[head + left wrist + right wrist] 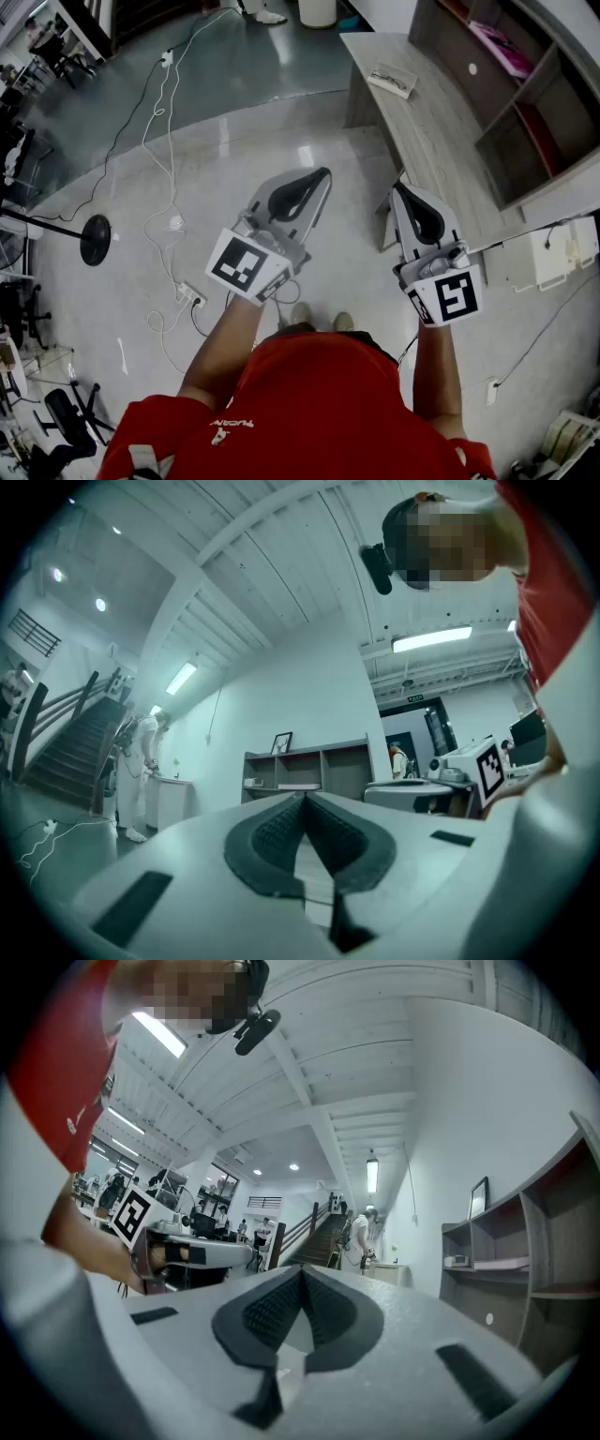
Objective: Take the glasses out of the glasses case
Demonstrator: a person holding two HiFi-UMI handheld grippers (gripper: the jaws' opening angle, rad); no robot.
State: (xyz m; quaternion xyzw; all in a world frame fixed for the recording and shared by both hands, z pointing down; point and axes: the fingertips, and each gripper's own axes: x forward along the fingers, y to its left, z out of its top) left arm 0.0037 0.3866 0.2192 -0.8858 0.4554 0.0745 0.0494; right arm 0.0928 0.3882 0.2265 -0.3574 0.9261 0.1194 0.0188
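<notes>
A small flat pale object (392, 80), perhaps the glasses case, lies on the long grey desk (441, 141) far ahead; it is too small to tell for sure. Both grippers are held out in the air over the floor, well short of it. My left gripper (323, 174) has its dark pads closed tip to tip (305, 799) with nothing between them. My right gripper (397, 187) is nearer the desk's near end, its jaws also shut and empty (302, 1274). Each gripper view shows the other gripper's marker cube (489, 769) (131, 1215) off to the side.
A grey shelf unit (525, 103) stands behind the desk, with a pink item (504, 49) in one bay. White cables (164, 141), a power strip (192, 298) and a black round stand base (95, 239) lie on the glossy floor at left. People stand by a staircase (328, 1232) in the distance.
</notes>
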